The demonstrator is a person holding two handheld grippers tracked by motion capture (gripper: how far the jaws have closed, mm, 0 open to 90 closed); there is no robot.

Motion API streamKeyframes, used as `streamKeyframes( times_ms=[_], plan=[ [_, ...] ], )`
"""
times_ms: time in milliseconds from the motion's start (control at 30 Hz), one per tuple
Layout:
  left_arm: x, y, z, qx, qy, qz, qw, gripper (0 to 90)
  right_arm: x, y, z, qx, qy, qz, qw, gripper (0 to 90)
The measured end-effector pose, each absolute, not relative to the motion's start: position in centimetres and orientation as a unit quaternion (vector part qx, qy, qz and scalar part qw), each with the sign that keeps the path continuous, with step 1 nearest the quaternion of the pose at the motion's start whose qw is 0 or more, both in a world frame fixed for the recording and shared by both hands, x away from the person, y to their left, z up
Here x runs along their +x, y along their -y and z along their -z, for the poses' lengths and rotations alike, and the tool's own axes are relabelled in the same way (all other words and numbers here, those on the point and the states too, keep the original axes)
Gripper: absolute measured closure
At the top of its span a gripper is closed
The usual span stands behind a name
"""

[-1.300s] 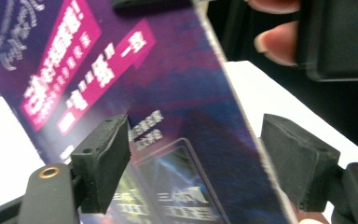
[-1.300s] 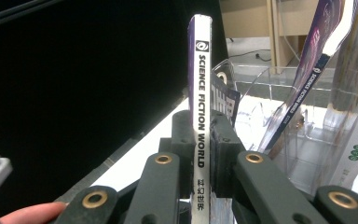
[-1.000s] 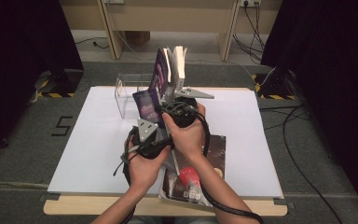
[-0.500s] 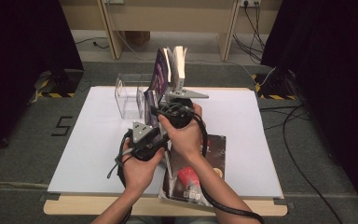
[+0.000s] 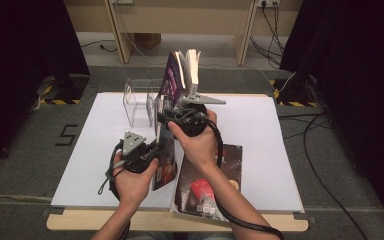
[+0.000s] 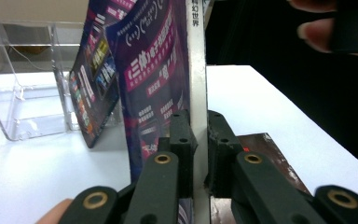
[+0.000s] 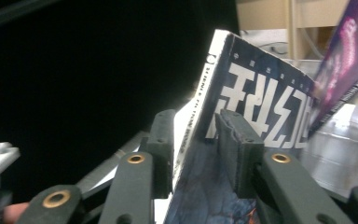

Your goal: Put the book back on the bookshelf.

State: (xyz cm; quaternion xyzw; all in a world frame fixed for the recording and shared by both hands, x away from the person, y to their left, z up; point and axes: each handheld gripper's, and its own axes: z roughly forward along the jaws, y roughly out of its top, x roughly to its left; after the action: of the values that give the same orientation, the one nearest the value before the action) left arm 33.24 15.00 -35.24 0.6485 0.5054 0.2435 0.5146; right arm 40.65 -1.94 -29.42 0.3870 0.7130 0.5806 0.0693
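The left tool [image 6: 195,140] has just closed on the spine edge of a purple magazine [image 6: 154,74] standing on the table [image 5: 105,145]. The right tool [image 7: 196,140], opening, loosely straddles a blue book [image 7: 256,102] by the acrylic holder [image 5: 140,100]; once released, it may topple.

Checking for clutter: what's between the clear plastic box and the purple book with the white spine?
A second purple book, tilted, stands between the clear plastic box and the white-spined purple book, as the left gripper view shows.
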Motion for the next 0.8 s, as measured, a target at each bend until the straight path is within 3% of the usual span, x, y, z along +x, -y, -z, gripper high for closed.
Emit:
streamKeyframes(
  times_ms=[267, 467, 800],
  plan=[
    [33.4, -17.4, 34.8, 0.641, -0.507, -0.229, 0.529, 82.6, 40.0, 7.4, 28.7, 0.410, -0.675, -0.606, 0.091, 65.9],
    [33.6, -18.4, 34.6, 0.647, -0.501, -0.225, 0.528, 82.7, 40.2, 12.7, 31.9, 0.463, -0.664, -0.580, 0.096, 65.9],
    [33.9, -20.9, 34.0, 0.643, -0.503, -0.238, 0.527, 82.8, 39.5, 18.1, 37.0, 0.522, -0.648, -0.547, 0.091, 65.8]
  ],
)
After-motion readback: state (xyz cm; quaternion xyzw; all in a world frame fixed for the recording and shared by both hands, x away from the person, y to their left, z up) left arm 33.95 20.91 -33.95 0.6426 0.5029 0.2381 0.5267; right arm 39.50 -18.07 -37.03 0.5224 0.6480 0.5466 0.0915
